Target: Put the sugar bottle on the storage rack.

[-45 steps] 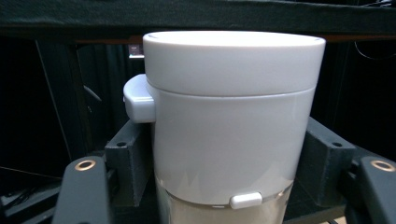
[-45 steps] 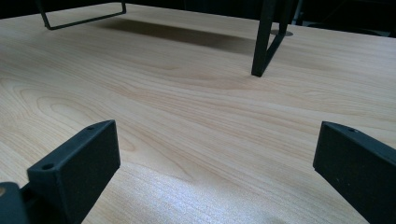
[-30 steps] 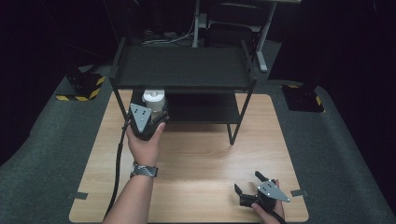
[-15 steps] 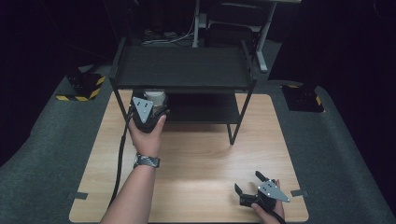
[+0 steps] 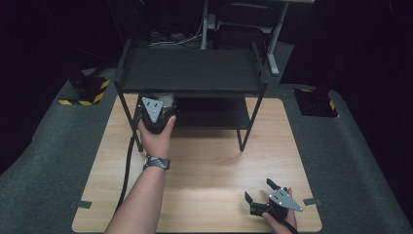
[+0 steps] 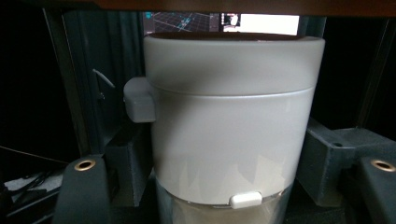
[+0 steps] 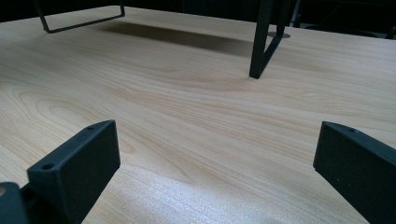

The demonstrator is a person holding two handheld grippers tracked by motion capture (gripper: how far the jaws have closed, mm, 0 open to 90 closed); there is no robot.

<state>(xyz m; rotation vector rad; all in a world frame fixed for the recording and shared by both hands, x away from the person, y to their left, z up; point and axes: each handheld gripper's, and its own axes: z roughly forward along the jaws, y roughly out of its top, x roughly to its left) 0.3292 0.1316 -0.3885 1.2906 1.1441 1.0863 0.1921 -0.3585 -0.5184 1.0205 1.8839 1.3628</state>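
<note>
A white round container point(image 6: 233, 121) with a lid and small side clasps sits between the jaws of my left gripper point(image 6: 229, 172), which is shut on it. From the high view, that left gripper point(image 5: 156, 109) is at the left front of the black two-tier rack point(image 5: 192, 70), with the container point(image 5: 163, 99) tucked under the top shelf. My right gripper point(image 5: 260, 194) rests near the front right of the wooden table point(image 5: 204, 161), jaws open with nothing between them. The right gripper view has its fingers point(image 7: 77, 165) spread wide over bare wood.
One rack leg point(image 7: 261, 39) stands ahead of the right gripper. A black cable point(image 5: 127, 165) trails from the left gripper down the table's left side. Grey carpet point(image 5: 350, 161) surrounds the table, with yellow-black striped blocks point(image 5: 85, 90) at the back corners.
My left gripper has moved forward with the white container, bringing it under the rack's top shelf. The right gripper has stayed where it was.
</note>
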